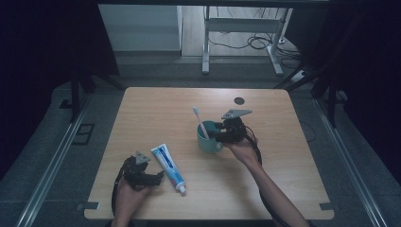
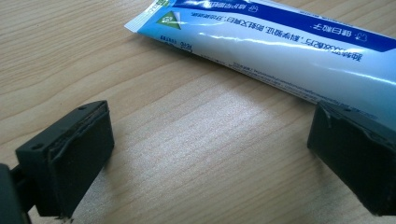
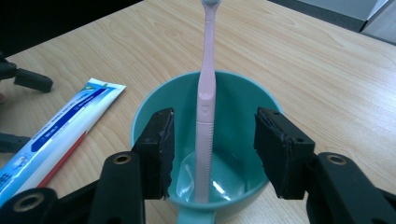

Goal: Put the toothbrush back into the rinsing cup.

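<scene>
Hovering over the teal cup point(image 3: 205, 140) with our right hand-held gripper point(image 3: 212, 154).
Its jaws gape wide either side of the pink toothbrush point(image 3: 205, 116), gripping nothing; our left hand-held gripper point(image 2: 210, 154), equally open and empty, rests on the surface point(image 2: 187, 140) beside the toothpaste tube point(image 2: 280, 46).

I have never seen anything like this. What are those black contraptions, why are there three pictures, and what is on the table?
A person sits at a wooden table with a hand-held gripper in each hand, a kind of two-jawed tong. The high view looks down from above; the other two pictures come from small cameras that ride on the grippers.

The left hand-held gripper rests open beside a toothpaste tube, one jaw close against it, holding nothing. The right hand-held gripper is open too, its jaws on either side of a pink toothbrush that stands in a teal cup. It has not closed on the brush.
</scene>
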The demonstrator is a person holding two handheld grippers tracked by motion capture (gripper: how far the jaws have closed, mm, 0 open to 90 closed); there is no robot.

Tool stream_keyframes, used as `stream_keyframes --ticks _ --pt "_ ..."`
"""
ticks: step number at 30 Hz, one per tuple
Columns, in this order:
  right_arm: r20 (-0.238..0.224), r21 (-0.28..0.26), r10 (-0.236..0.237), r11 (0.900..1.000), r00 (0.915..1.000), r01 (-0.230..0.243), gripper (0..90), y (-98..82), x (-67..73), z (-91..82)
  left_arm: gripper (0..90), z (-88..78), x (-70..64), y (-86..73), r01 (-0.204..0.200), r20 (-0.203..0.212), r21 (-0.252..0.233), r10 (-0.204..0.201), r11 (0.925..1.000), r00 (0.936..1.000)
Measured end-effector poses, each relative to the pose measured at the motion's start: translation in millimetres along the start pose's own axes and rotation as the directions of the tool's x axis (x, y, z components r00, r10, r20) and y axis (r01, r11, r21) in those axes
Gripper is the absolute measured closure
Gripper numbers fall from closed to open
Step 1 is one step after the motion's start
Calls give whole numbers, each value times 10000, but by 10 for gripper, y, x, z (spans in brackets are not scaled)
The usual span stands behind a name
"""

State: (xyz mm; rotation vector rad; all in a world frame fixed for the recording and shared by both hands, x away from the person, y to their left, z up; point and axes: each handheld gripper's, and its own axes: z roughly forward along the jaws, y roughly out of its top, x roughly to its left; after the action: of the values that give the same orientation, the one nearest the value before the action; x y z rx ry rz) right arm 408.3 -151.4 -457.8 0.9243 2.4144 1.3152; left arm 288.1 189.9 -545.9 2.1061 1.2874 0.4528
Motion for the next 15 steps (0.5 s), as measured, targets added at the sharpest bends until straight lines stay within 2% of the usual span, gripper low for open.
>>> stream_keyframes --ticks 7,11,15 --pt "166 -164 -225 9996 9996 227 381 -10 33 -107 5 0 1 0 -19 -1 2 19 10000 10000" --pt "141 -262 -178 9995 9997 182 359 -34 32 -162 5 0 0 0 -7 -2 0 7 10000 10000" --pt "170 -152 -396 9991 9991 398 334 -77 27 -195 5 0 -2 -1 28 -1 -1 -28 10000 10000"
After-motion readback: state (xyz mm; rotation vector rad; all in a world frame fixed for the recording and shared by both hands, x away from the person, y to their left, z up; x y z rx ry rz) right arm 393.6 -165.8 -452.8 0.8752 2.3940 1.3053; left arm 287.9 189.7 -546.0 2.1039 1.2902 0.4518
